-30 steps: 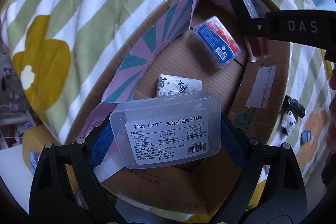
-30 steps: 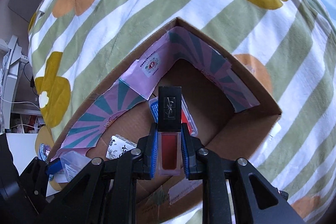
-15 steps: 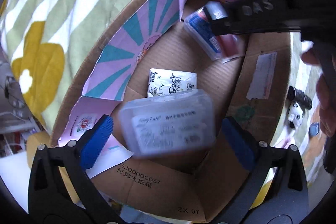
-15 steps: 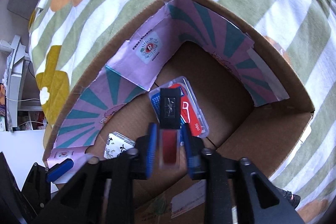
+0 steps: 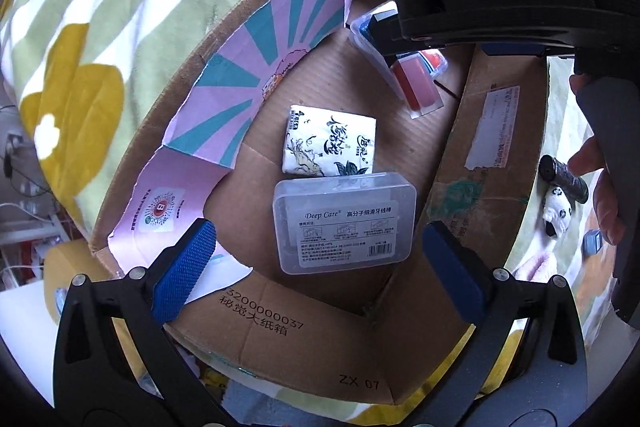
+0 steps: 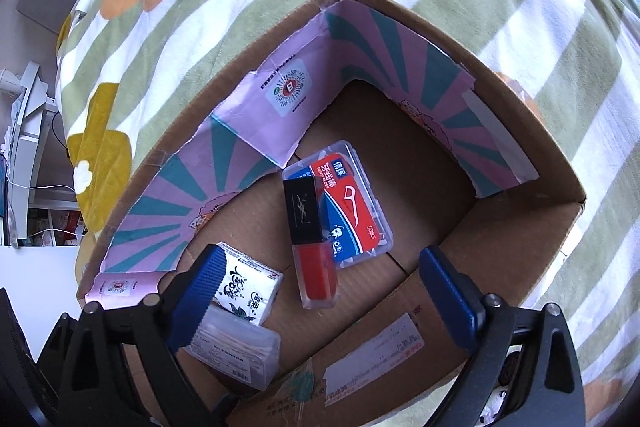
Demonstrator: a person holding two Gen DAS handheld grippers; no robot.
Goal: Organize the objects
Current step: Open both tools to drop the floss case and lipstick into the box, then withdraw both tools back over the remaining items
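A cardboard box (image 5: 304,343) (image 6: 516,239) sits on a flowered striped blanket. On its floor lie a clear Deep Care floss box (image 5: 344,223) (image 6: 234,347), a white tissue pack (image 5: 330,147) (image 6: 246,289), a blue-and-red floss case (image 6: 348,203) (image 5: 362,31) and a red lip gloss with a black cap (image 6: 310,243) (image 5: 414,85), which rests partly on the floss case. My left gripper (image 5: 320,273) is open and empty above the Deep Care box. My right gripper (image 6: 324,301) is open and empty above the lip gloss.
Purple-and-teal paper (image 5: 256,67) (image 6: 256,131) lines the box walls. A small panda figure (image 5: 556,215), a dark tube (image 5: 564,179) and a small blue item (image 5: 592,243) lie on the blanket right of the box. The right gripper's body (image 5: 512,3) reaches over the box's far corner.
Both grippers opened. The Deep Care box dropped from the left gripper onto the box floor. The lip gloss dropped from the right gripper and now lies beside the floss case.
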